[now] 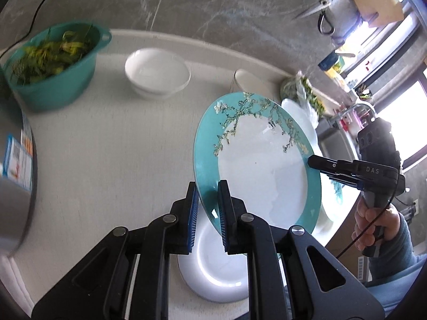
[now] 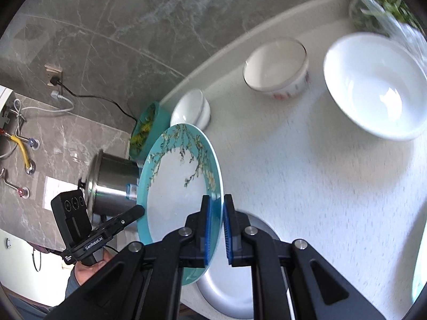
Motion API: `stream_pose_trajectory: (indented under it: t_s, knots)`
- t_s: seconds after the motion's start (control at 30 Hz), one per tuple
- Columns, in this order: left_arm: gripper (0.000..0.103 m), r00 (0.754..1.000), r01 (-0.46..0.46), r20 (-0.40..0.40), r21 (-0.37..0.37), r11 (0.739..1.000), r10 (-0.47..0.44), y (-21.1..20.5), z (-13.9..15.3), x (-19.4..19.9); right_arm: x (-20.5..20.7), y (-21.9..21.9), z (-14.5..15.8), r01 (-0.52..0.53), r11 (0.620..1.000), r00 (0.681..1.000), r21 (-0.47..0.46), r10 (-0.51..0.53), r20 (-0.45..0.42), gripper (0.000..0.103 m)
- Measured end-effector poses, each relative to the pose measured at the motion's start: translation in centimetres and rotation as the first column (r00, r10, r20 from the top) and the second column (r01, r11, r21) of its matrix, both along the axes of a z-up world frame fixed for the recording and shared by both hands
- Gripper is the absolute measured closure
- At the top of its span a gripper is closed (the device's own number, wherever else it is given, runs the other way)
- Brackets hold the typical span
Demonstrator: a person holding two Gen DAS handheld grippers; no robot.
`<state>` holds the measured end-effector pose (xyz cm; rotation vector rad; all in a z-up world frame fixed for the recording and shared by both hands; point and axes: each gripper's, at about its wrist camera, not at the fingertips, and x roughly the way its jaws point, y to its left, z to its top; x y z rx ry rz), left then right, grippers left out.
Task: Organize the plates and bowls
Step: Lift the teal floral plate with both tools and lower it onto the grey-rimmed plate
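A teal-rimmed plate with a blossom pattern point(image 1: 261, 165) point(image 2: 176, 186) is tilted in the air above the pale counter. My left gripper point(image 1: 208, 189) is shut on its near rim. My right gripper point(image 2: 216, 200) is shut on the opposite rim, and in the left wrist view the right gripper point(image 1: 320, 164) shows at the plate's right edge. In the right wrist view the left gripper point(image 2: 136, 210) bites the plate's left edge. Directly below lies a plain white plate point(image 1: 213, 261) point(image 2: 229, 288). White bowls stand further back: a large bowl point(image 2: 373, 85), a patterned bowl point(image 2: 277, 72) and a small bowl point(image 2: 190, 109).
A teal basin of greens point(image 1: 53, 66) point(image 2: 144, 130) stands at the back left beside a steel pot point(image 2: 112, 184). A bag of greens point(image 1: 307, 90) point(image 2: 381, 5) lies at the back right. Scissors point(image 1: 323, 2) hang on the marble wall. A person's hand point(image 1: 373, 226) holds the right gripper.
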<state>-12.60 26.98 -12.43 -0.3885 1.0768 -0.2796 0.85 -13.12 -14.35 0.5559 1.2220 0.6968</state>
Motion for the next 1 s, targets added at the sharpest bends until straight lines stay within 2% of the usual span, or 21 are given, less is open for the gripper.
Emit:
stream_pose_trajectory:
  t_s: [0.47,0.67,1.0]
  knots:
    - [0.091,0.993,0.042,-0.111,0.044,0.998,-0.037,-0.8,-6.5,-6.4,-4.8,0.2,-6.2,-0.026,0.996,0.994,-0.08,0.017,-0.104,0.09]
    - [0.091,0.992,0.062,-0.117,0.073,0.995,-0.053,-1.0,-7.8,-7.1,-5.9,0.4,-7.7,-0.036,0.994,0.993,-0.103,0.024,-0.115,0.09]
    - [0.089,0.986,0.113,-0.139,0.129,0.985,-0.095,-2.8,-9.4,-6.0,-6.6,0.1,-8.8,-0.03,0.988,0.993,-0.15,0.012,-0.115,0.09]
